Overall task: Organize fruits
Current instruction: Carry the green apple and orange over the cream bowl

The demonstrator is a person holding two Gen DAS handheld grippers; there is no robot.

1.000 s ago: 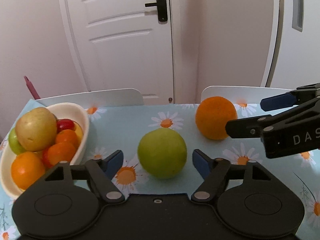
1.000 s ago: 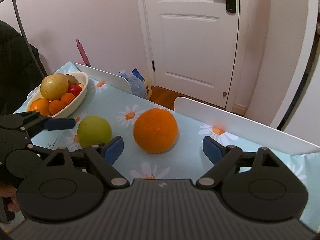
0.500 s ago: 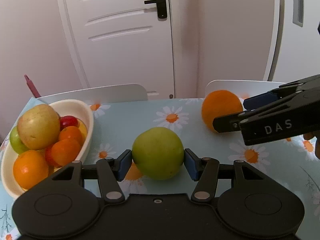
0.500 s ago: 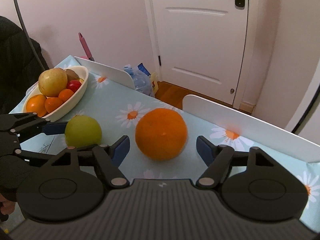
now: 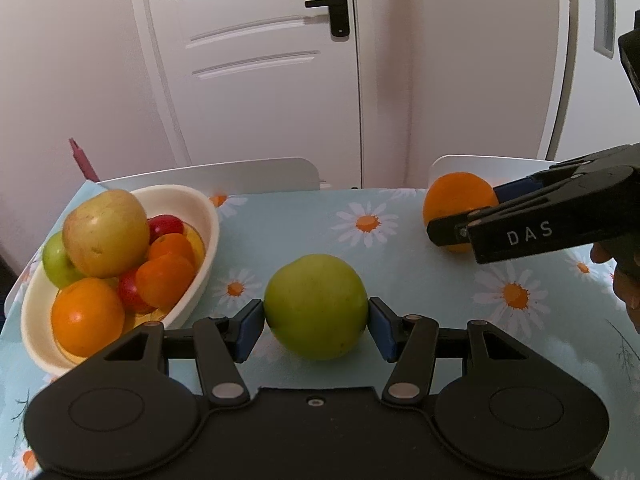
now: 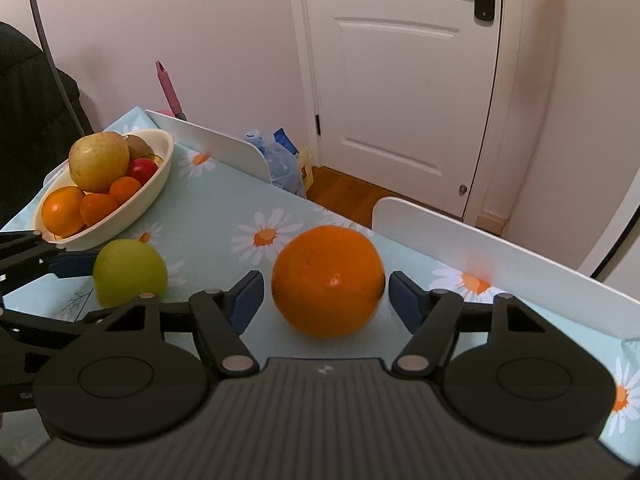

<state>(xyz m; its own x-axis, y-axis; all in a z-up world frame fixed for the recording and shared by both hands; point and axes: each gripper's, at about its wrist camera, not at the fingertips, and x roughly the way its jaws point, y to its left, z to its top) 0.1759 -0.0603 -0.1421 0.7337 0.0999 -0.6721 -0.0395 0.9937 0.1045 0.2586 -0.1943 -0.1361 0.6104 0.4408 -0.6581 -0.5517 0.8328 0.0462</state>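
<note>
My left gripper (image 5: pixel 316 328) is shut on a green apple (image 5: pixel 316 306); its blue pads press both sides. The apple also shows in the right wrist view (image 6: pixel 129 272), slightly blurred. My right gripper (image 6: pixel 326 298) is open around a large orange (image 6: pixel 328 280) on the daisy tablecloth, with small gaps between its pads and the fruit. The orange shows at the right in the left wrist view (image 5: pixel 458 204). A cream oval bowl (image 5: pixel 202 224) at the left holds several fruits: a yellow apple, oranges, red fruits, a green apple.
The bowl also shows in the right wrist view (image 6: pixel 158 176). White chair backs (image 5: pixel 208 174) (image 6: pixel 500 252) stand along the table's far edge. A plastic bag with bottles (image 6: pixel 282 160) lies on the floor before a white door (image 6: pixel 400 72).
My left gripper closed its pads onto the green apple. My right gripper moved forward around the orange and narrowed its jaws toward it.
</note>
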